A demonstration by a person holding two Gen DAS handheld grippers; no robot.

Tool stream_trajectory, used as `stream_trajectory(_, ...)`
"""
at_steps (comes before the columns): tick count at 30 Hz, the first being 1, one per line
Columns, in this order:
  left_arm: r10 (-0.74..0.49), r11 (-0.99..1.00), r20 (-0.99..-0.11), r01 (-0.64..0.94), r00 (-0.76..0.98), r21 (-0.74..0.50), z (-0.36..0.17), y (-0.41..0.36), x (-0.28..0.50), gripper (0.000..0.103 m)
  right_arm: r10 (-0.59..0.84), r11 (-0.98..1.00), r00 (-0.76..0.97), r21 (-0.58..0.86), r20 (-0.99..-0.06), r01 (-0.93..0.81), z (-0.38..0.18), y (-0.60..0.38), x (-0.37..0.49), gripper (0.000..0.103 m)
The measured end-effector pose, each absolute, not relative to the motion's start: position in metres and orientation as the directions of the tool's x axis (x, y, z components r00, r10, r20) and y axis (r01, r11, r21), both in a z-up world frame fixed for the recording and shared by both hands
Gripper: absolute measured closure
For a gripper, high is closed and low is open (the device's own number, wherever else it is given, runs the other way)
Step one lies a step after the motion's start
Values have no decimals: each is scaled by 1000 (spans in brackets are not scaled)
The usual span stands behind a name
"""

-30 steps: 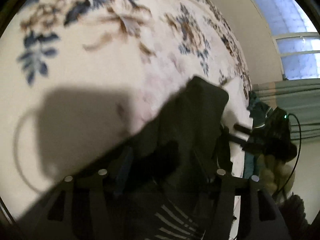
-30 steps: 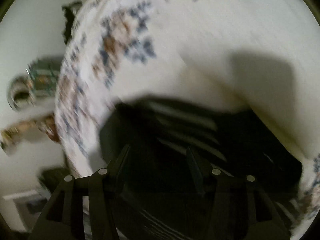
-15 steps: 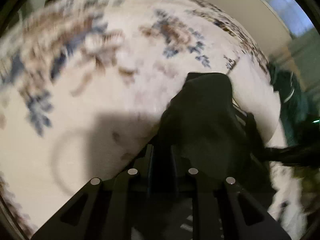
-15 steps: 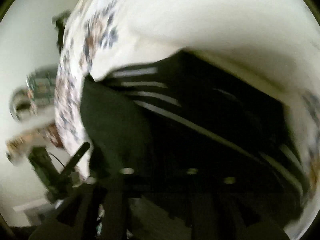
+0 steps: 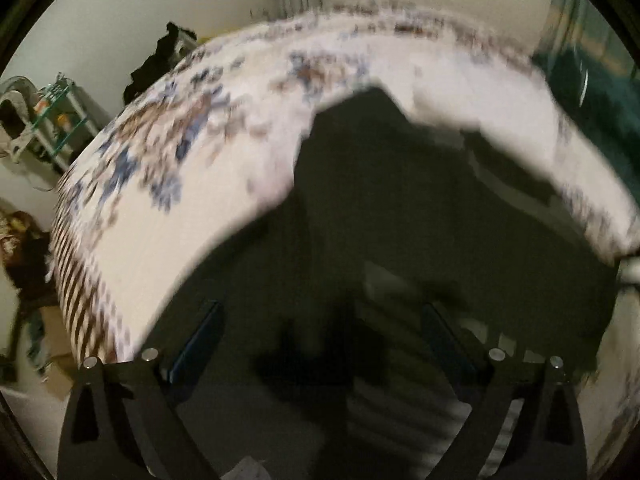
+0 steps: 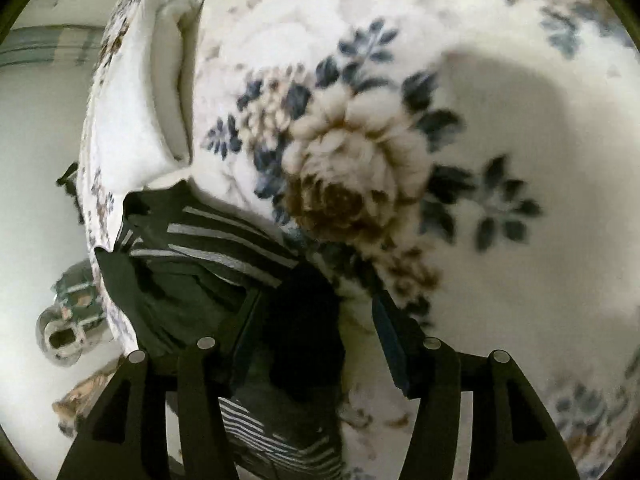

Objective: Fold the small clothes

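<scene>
1. Dark garment (image 6: 208, 264): black cloth with pale stripes. It lies bunched on the bed near the left edge in the right wrist view. In the left wrist view it spreads dark and blurred below your fingers.
2. Bed cover (image 6: 500, 92): cream with blue and brown flowers. It carries the garment and, further up, a white folded piece (image 6: 168, 80) just beside the garment.
3. Left gripper (image 5: 320, 340): your jaws are opening and stand wide. The garment lies under and between them, but the pads do not press on it; count it as released.
4. Right gripper (image 6: 316, 332): your jaws are opening, about half apart. A dark fold of the garment sits in the gap against the left finger (image 6: 244, 332); the right finger (image 6: 390, 340) stands clear over the cover. No pinch shows, so you hold nothing.
5. Progress, as a judgement: the garment looks partly folded, layers overlapping, yet rumpled and uneven.
6. Left to do: you probably need to square the edges, flatten the bundle, and perhaps fold once more. No other loose clothing shows clearly.
</scene>
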State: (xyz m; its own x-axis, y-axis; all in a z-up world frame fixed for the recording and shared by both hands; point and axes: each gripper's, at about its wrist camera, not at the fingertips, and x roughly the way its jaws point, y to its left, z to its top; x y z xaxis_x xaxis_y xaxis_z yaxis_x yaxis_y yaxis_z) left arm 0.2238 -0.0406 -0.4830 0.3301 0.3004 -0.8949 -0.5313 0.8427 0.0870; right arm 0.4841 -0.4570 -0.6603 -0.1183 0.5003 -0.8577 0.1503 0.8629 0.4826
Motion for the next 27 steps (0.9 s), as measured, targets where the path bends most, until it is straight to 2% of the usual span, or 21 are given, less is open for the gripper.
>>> stream_trajectory(4, 309, 835, -924, -529, 225, 150, -513, -87, 196, 3, 539, 841, -171, 539, -825, 50, -679, -425, 491, 45)
stream_trajectory(7, 299, 836, -936, -524, 186, 163, -523, -107, 182, 3, 543, 823, -278, 568, -792, -11, -700, -393, 494, 45)
stream_trajectory(9, 288, 845, -942, -508, 171, 166, -529, -118, 175, 3, 501, 843, -258, 533, -826, -68, -698, -382, 494, 81)
stream_trajectory(11, 284, 854, -945, -490, 161, 173, -533, -129, 167, 3, 476, 862, -235, 502, -847, -64, -695, -380, 496, 88)
stream_trajectory(15, 255, 867, -955, -473, 152, 156, -537, -140, 154, 3, 392, 917, -70, 395, -917, -50, -665, -386, 519, 92)
stream_trajectory(17, 244, 872, -959, -466, 146, 151, -540, -143, 148, 3, 339, 939, -60, 342, -939, -47, -672, -386, 535, 92)
stream_trajectory(20, 228, 879, -965, -454, 132, 146, -543, -147, 142, 3, 281, 953, -97, 289, -955, -87, -692, -372, 540, 92)
stream_trajectory(23, 211, 881, -969, -456, 131, 130, -544, -146, 137, 3, 375, 923, -138, 383, -917, -33, -695, -381, 543, 87)
stream_trajectory(24, 205, 882, -970, -454, 130, 125, -544, -147, 135, 3, 414, 907, -164, 421, -895, -11, -693, -389, 544, 75)
stream_trajectory(27, 186, 884, -974, -454, 128, 109, -545, -149, 130, 3, 466, 884, -145, 466, -873, 38, -672, -428, 535, 54)
